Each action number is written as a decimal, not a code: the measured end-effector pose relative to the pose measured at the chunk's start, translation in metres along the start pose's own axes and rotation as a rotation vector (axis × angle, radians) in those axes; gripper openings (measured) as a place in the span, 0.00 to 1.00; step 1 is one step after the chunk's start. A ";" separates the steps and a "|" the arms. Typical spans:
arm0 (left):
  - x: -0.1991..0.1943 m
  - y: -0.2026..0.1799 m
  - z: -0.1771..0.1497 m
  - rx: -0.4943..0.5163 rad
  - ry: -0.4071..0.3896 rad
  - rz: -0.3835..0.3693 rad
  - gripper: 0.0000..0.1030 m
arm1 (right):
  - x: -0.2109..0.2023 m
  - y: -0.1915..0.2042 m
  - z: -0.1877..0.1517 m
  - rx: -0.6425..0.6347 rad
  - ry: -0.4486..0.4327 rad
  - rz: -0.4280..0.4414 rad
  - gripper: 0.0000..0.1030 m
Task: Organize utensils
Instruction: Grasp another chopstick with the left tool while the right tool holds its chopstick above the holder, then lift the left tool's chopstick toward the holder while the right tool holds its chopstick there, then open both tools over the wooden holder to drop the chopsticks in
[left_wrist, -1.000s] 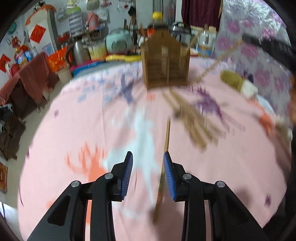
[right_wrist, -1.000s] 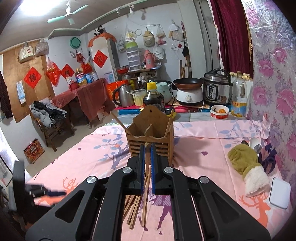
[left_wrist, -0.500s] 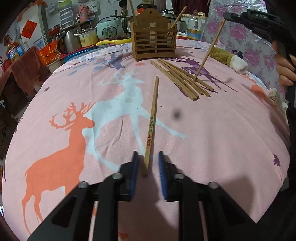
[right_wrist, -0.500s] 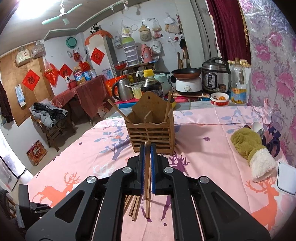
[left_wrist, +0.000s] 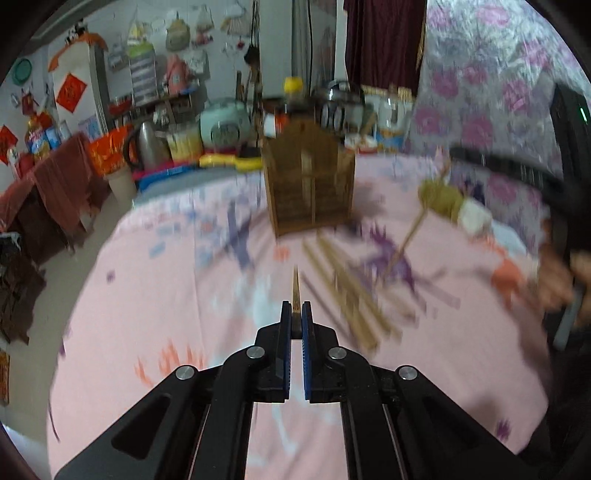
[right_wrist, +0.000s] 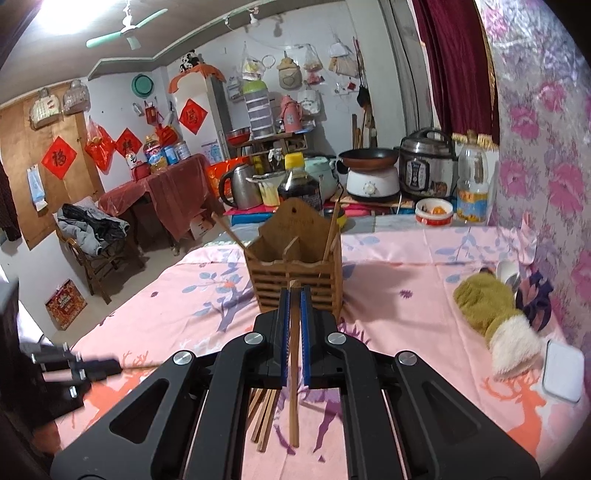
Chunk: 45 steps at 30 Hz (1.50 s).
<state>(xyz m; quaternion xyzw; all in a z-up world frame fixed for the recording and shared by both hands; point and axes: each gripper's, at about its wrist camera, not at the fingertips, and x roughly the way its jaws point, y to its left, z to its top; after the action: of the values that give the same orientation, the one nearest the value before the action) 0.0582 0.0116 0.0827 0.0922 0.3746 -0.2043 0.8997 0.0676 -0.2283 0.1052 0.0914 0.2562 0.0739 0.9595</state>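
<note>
Right wrist | pink deer tablecloth (right_wrist: 424, 280) | both hand-held grippers clamp chopsticks

A pink tablecloth (right_wrist: 406, 280) is showing orange deer and purple tree prints. The brown slatted wooden holder (right_wrist: 295, 273) is standing before a yellow-capped dark bottle (right_wrist: 298, 181). An olive, white-cuffed mitten (right_wrist: 491, 314) is lying beside pink-flowered wallpaper (right_wrist: 546, 166).

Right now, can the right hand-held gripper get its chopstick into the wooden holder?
Probably yes. The right hand-held gripper is shut on a chopstick, and the wooden holder stands straight ahead with its top open and nothing between them.
</note>
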 end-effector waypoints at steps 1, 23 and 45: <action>0.000 0.000 0.011 -0.004 -0.012 -0.001 0.05 | 0.000 0.000 0.005 -0.004 -0.006 -0.004 0.06; 0.036 0.014 0.183 -0.166 -0.155 -0.034 0.05 | 0.050 -0.015 0.093 0.106 -0.277 -0.087 0.06; 0.065 0.060 0.154 -0.354 -0.163 0.006 0.88 | 0.084 0.009 0.072 -0.034 -0.246 -0.154 0.55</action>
<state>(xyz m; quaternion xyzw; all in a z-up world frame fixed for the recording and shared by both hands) 0.2233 -0.0030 0.1452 -0.0832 0.3303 -0.1396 0.9298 0.1747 -0.2134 0.1282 0.0637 0.1418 -0.0075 0.9878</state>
